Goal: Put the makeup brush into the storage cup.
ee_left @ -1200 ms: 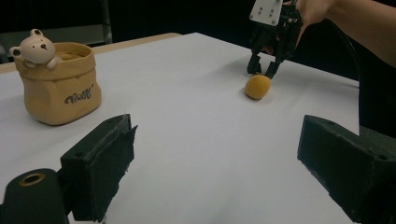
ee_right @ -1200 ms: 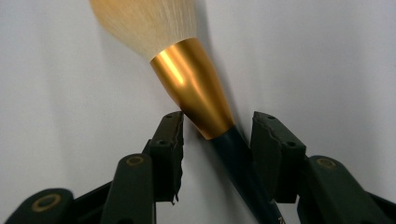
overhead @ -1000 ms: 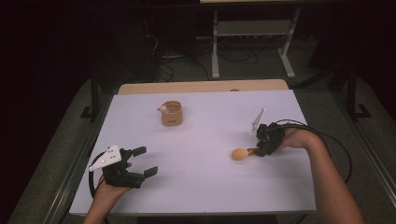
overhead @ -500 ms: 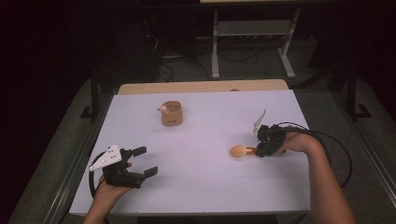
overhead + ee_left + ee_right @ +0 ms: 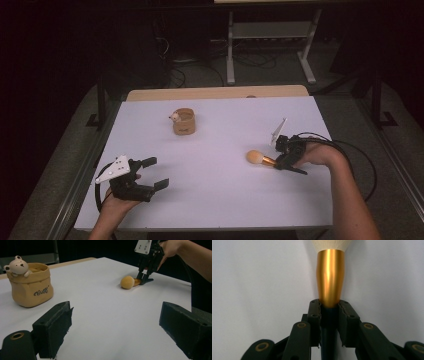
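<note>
Makeup brush (image 5: 261,159) lying flat on the white surface (image 5: 215,200), toward its right side, fluffy head pointing left, well apart from the pot. Right gripper (image 5: 329,312) clamped on the dark handle just behind the gold ferrule, jaws having just been closing, the stem pinched between the pads (seen close in the right gripper view). Probably very light, so little squeeze needed. Handle stiff and slim; ferrule smooth, glossy metal, bulging slightly, likely slippery under rubber pads. Bristle head (image 5: 127,282) round, pale tan, soft and easily crushed or splayed, best left untouched. Best hold: on the handle close to the ferrule, as now, since the weight sits toward the head and a grip far back could let it droop or twist.

Left gripper (image 5: 150,175) resting low at the near left of the surface, jaws wide apart, nothing between them, pads a coarse black foam.

Ceramic-looking pot (image 5: 31,287) shaped like a crumpled tan sack, glazed, lettered on the front, with a small white bear figure (image 5: 18,265) perched on its rim (fragile, likely heavier than the brush). Surface matte and smooth.
</note>
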Demonstrator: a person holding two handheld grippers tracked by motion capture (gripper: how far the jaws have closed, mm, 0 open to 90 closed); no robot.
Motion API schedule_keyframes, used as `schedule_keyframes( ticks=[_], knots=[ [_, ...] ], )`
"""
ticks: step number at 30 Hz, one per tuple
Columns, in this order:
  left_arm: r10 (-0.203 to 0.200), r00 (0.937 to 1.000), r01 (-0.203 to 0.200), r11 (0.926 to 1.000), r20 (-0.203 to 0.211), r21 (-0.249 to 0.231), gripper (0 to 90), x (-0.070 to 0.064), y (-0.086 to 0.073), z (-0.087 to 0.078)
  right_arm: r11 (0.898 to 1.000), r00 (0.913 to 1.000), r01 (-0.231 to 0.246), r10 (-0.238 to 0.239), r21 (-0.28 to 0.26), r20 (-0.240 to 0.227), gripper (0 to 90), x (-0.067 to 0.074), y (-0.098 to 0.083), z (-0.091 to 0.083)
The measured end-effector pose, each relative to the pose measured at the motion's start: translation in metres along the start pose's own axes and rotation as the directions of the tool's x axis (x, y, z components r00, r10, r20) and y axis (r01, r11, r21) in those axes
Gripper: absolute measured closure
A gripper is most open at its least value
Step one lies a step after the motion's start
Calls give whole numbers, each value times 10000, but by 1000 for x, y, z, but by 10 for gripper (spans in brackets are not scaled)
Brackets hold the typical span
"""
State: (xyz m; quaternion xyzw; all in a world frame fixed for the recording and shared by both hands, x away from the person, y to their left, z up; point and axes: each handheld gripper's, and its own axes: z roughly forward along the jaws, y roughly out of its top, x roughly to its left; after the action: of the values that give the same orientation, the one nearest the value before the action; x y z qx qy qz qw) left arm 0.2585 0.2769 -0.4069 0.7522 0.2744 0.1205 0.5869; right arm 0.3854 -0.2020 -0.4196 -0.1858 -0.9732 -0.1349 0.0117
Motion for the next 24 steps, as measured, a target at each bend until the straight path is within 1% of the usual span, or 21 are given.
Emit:
schedule_keyframes(
  ticks=[7, 11, 13, 16, 24],
  knots=[
    [-11, 10000, 11, 10000, 9, -6, 103, 0, 0, 0, 10000, 10000, -46, 46, 29, 47, 727, 1, 0, 0],
    [-10, 10000, 10, 10000, 3, 0, 103, 0, 0, 0, 10000, 10000, -6, 6, 55, 61, 708, 2, 2, 0],
    [34, 10000, -34, 10000, -1, 36, 103, 0, 0, 0, 10000, 10000, -68, 68, -68, 33, 684, 2, 3, 0],
    [-15, 10000, 15, 10000, 7, -6, 103, -1, 0, 1, 9996, 10000, -37, 39, -277, 62, 656, 3, 7, 0],
    [10, 10000, -10, 10000, 10, 16, 103, 0, 0, 0, 9994, 9998, 27, -21, -333, 176, 622, 5, 17, 4]
  ],
)
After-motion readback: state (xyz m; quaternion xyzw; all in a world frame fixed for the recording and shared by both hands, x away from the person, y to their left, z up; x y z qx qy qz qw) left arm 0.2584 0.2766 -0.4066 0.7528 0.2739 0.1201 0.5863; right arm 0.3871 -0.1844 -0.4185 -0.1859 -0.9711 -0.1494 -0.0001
